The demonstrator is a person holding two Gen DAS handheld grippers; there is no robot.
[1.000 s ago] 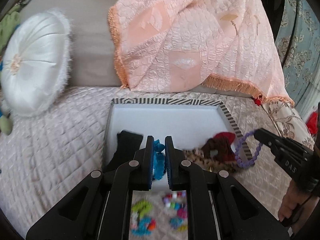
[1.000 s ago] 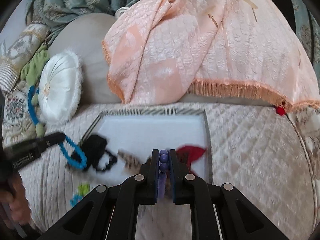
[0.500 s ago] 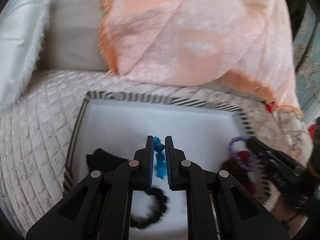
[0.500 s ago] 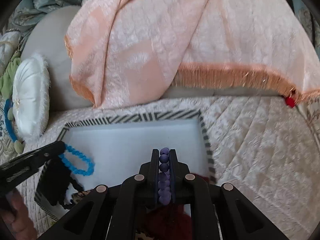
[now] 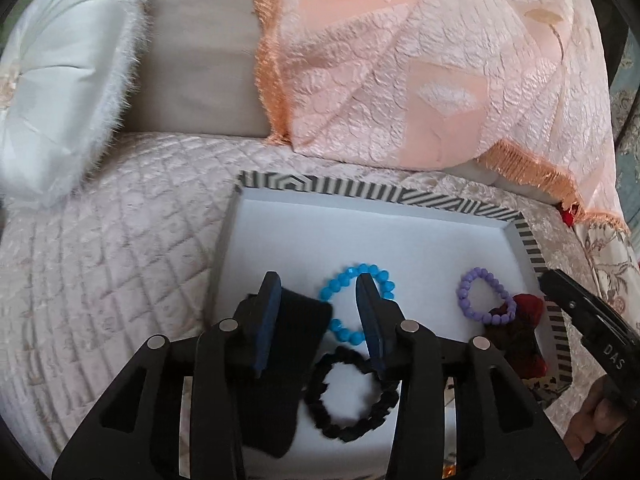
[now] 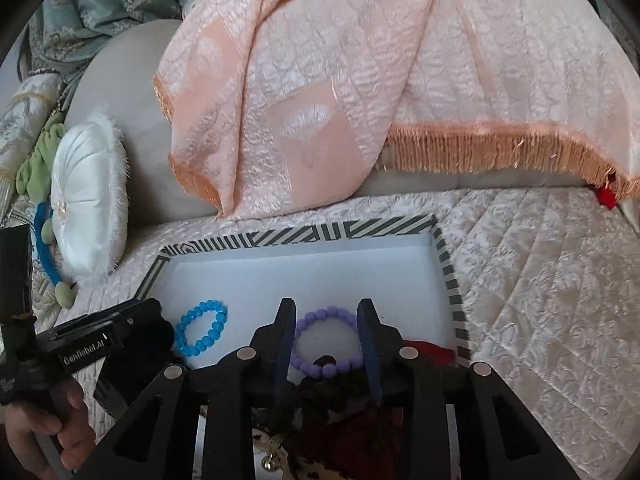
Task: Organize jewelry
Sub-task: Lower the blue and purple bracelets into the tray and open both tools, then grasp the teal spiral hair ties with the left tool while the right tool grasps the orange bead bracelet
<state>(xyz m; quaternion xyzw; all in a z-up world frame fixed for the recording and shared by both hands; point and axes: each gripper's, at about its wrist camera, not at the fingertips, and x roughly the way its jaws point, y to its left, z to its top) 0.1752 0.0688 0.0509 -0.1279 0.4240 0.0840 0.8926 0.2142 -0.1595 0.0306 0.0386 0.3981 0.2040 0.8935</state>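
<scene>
Both bracelets lie released on the white floor of the striped tray (image 5: 400, 196). My left gripper (image 5: 320, 312) stands with its jaws spread wide and nothing between them; the blue bracelet (image 5: 356, 300) lies flat just beyond, one fingertip overlapping its ring in this view. My right gripper (image 6: 326, 340) is likewise wide open and empty, the purple bracelet (image 6: 326, 340) lying between and just beyond its tips, its near edge touching the dark red fabric piece (image 6: 430, 350) at the tray's right near corner. A black bracelet (image 5: 352, 396) and a black fabric strip (image 5: 288, 360) occupy the near left of the tray. I judge the wide opening deliberate: it lets each beaded ring drop free without snagging. The blue and purple rings rest apart, so they stay untangled. The tray sits on the quilted cover (image 6: 540, 280), near the peach throw (image 6: 360, 80).
</scene>
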